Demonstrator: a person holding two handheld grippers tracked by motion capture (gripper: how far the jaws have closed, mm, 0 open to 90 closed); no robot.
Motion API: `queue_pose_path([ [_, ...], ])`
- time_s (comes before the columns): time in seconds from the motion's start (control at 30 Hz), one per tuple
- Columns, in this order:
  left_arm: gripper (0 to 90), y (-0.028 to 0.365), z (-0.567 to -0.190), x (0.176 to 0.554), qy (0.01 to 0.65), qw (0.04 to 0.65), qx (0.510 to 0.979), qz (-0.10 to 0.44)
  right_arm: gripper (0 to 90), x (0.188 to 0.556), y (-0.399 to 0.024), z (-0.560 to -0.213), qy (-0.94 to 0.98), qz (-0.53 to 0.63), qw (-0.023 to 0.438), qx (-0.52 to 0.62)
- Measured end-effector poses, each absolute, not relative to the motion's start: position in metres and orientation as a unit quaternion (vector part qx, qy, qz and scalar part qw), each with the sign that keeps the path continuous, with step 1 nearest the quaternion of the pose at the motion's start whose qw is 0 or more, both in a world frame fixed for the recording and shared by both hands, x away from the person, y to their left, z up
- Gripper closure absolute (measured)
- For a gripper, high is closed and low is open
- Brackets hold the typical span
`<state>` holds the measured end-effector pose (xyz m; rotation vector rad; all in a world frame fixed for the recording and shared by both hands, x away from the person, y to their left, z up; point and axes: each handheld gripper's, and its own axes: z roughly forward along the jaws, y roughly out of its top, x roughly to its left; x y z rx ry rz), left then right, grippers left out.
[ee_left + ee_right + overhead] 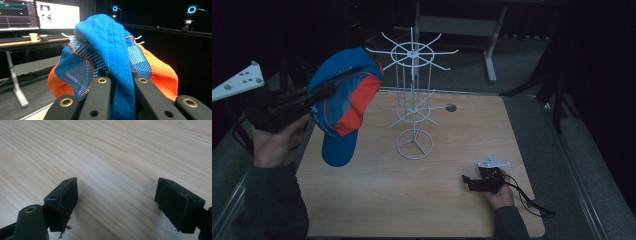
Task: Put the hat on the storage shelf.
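A blue and orange baseball cap (343, 102) hangs in the air above the left rear part of the wooden counter (382, 200), clamped by the left claw (323, 93). In the left gripper view the two black jaws pinch a fold of the cap's blue fabric (117, 62) between them, with mesh panels and orange side panels bulging to either side. In the high view the cap's long axis runs near vertical: the crown sits up and to the rear, and the blue brim points down toward the counter's left edge. Just to its right stands a white wire display rack (413, 95), its upper hooks spreading close to the cap's crown; the two do not visibly touch. The rack's ring base rests on the counter. Well apart, at the front right, the right claw (468, 181) lies low over the counter, its jaws spread wide with bare wood between them (117, 195).
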<state>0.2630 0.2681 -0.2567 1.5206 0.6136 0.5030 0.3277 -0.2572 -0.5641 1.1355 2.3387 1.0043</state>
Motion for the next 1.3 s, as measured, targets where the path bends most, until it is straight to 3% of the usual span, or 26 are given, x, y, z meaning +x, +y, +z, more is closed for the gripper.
queue_pose_path([
  [0.37, 88.1, 0.263, -0.26, 0.265, 0.254, 0.648, 0.688, 0.204, 18.4, 0.328, -0.257, -0.564, 0.826, 0.355, 0.176, 0.401],
  [0.7, 87.2, 0.255, -0.273, 0.28, 0.281, 0.609, 0.719, 0.184, 18.4, 0.328, -0.257, -0.564, 0.825, 0.355, 0.176, 0.402],
  [1.1, 59.4, 0.255, -0.273, 0.281, 0.308, 0.6, 0.711, 0.199, 18.4, 0.328, -0.257, -0.564, 0.826, 0.355, 0.176, 0.401],
  [1.3, 51.3, 0.256, -0.273, 0.279, 0.316, 0.595, 0.708, 0.214, 18.4, 0.328, -0.257, -0.564, 0.826, 0.355, 0.177, 0.4],
])
